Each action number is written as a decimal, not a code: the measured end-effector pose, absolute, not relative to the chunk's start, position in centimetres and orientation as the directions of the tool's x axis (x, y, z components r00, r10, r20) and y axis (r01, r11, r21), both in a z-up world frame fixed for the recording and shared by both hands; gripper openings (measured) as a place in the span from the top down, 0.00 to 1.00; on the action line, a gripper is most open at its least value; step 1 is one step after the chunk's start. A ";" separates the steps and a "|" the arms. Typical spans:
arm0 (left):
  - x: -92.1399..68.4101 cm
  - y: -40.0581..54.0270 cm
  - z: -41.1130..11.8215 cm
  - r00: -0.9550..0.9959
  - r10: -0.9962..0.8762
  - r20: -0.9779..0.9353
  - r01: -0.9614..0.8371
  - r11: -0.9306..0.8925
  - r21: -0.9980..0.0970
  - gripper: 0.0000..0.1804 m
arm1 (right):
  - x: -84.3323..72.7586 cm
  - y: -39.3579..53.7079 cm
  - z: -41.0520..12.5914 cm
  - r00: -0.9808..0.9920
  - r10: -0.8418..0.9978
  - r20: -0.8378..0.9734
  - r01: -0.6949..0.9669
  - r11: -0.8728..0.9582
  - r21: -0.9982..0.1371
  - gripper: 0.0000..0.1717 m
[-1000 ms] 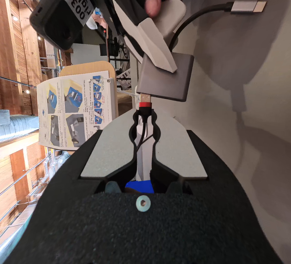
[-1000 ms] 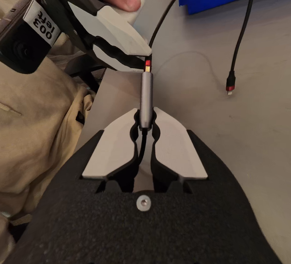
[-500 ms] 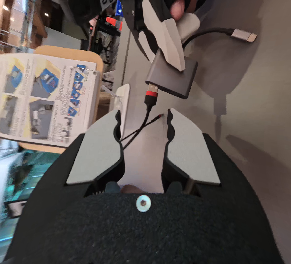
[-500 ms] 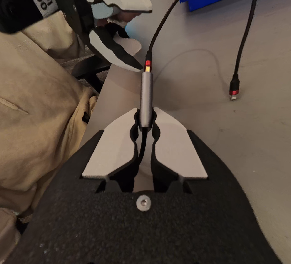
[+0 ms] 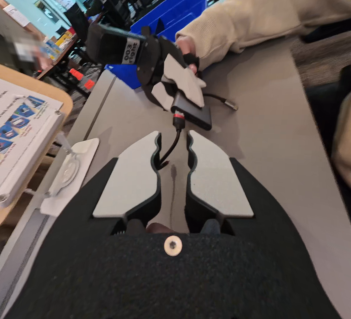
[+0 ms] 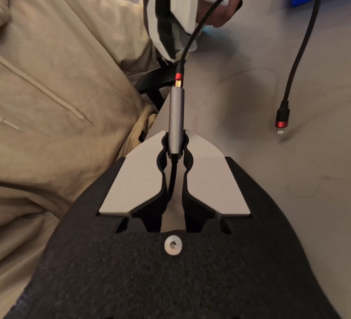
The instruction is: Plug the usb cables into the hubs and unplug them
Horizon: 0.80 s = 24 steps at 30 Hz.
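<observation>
In the right wrist view my right gripper [image 6: 175, 135] is shut on a flat grey hub [image 6: 176, 116], held edge-on above the grey table [image 6: 247, 157]. A black USB plug with a red band [image 6: 178, 77] sits in the hub's far end. In the left wrist view my left gripper [image 5: 173, 135] is open, just behind that plug [image 5: 178, 118]. The plug's black cable [image 5: 171, 150] runs loosely between the fingers, and they do not press on it. The hub [image 5: 197, 116] shows there in the right gripper [image 5: 182, 100].
The cable's other end, with a red collar [image 6: 282, 119], lies on the table at the right. The hub's own short lead and metal plug [image 5: 230, 105] lies behind it. A blue bin [image 5: 171, 11] stands at the back. An instruction sheet on a clear stand [image 5: 22, 135] stands at the left.
My left gripper let go of the red-banded plug, opened wide, then partly narrowed on nothing and drew back. The plug stays in the hub. My right gripper kept its hold.
</observation>
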<state>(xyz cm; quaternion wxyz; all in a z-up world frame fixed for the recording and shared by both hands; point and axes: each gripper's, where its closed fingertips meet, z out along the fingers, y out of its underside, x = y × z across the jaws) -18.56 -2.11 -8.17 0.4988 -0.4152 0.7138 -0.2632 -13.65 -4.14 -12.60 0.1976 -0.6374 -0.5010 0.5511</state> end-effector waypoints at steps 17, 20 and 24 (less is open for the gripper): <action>-18.2 -2.9 -9.5 -0.265 -0.759 -0.595 -0.323 0.651 -0.687 0.98 | -13.9 -5.2 -12.7 -0.195 0.781 -0.593 0.426 -0.477 -0.769 0.93; -18.1 -2.8 -10.1 -0.274 -0.730 -0.626 -0.338 0.682 -0.648 0.99 | -13.8 -5.0 -13.2 -0.164 0.783 -0.600 0.445 -0.484 -0.753 0.93; -18.0 -2.6 -10.5 -0.283 -0.714 -0.640 -0.351 0.698 -0.624 0.99 | -13.7 -5.0 -13.7 -0.145 0.787 -0.600 0.468 -0.480 -0.742 0.93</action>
